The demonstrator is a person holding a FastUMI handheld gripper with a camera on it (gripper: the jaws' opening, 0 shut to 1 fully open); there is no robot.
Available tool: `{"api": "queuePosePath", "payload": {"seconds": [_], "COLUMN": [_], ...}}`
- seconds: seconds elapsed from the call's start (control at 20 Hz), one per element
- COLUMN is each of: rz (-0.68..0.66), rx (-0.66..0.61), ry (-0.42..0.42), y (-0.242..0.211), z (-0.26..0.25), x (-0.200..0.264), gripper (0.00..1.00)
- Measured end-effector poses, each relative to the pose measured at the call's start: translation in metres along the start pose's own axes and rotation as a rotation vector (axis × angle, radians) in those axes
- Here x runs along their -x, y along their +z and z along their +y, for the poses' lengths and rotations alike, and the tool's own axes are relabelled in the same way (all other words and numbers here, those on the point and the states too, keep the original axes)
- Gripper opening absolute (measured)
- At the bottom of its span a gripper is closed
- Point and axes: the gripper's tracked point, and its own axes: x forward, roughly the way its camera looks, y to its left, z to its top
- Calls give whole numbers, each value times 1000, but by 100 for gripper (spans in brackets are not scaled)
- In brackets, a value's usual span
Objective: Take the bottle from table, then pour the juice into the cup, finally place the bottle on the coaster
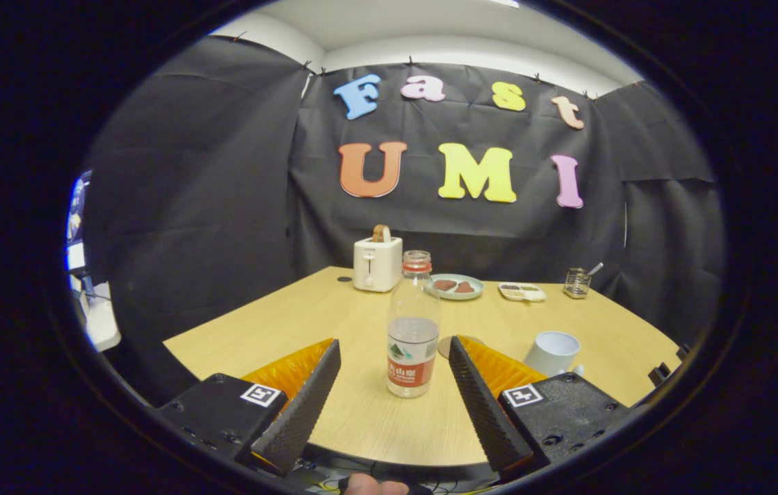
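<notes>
A clear plastic bottle (413,324) with a red cap and a red label stands upright on the wooden table (278,323), about half full of clear liquid. It stands in the gap between my fingertips, level with them, untouched. My gripper (394,348) is open wide, one finger on each side of the bottle. A white cup (552,353) stands just to the right of the right finger. A round coaster (446,346) lies flat behind the bottle, partly hidden by the right finger (478,399).
At the table's far side stand a white toaster (377,263) with a slice in it, a green plate (457,286) with food, a small white tray (522,292) and a metal holder (576,282). Black cloth walls close the booth behind.
</notes>
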Motion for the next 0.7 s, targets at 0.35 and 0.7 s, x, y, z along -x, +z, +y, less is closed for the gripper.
{"api": "queuePosePath", "payload": {"seconds": [0.35,0.7], "rz": [82,120], "rx": [4,19], "ry": [-33,-65], "y": [-30,-46], "z": [-8,-13], "x": [-46,-75], "gripper": [100,100]}}
